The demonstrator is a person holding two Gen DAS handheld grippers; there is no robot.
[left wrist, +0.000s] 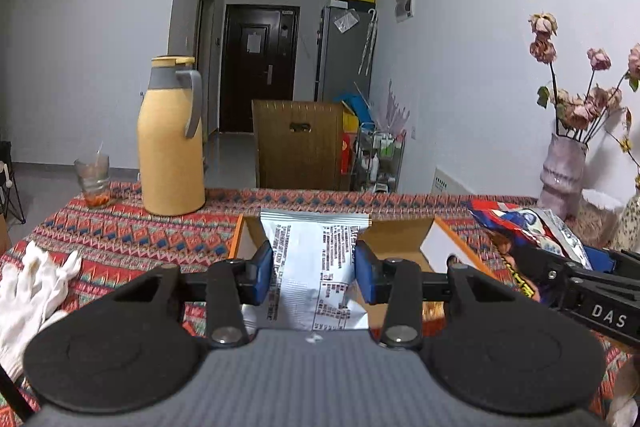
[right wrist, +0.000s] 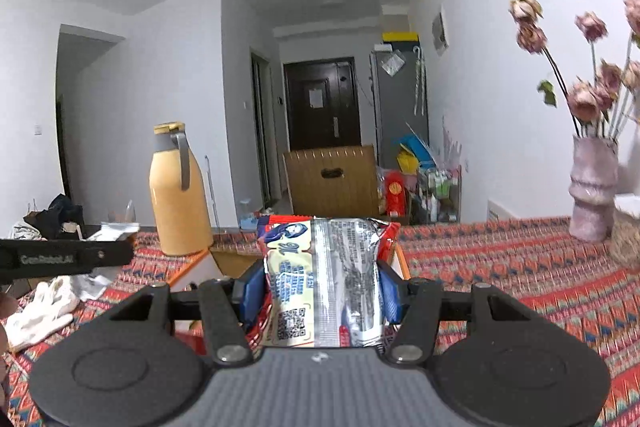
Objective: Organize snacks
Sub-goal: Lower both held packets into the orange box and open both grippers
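Each tool is clamped on a snack: the left tool pinches a silver packet, the right tool a red-edged packet, both above the open box on the table, likely awaiting lowering in and release.

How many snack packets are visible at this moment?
2: a silver packet clamped in the left gripper, a red-edged packet in the right gripper. The box may hide more.

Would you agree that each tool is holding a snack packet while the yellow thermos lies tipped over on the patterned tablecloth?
Not quite: the yellow thermos stands upright on the patterned tablecloth, as the left wrist view shows. The left tool and right tool each hold a packet.
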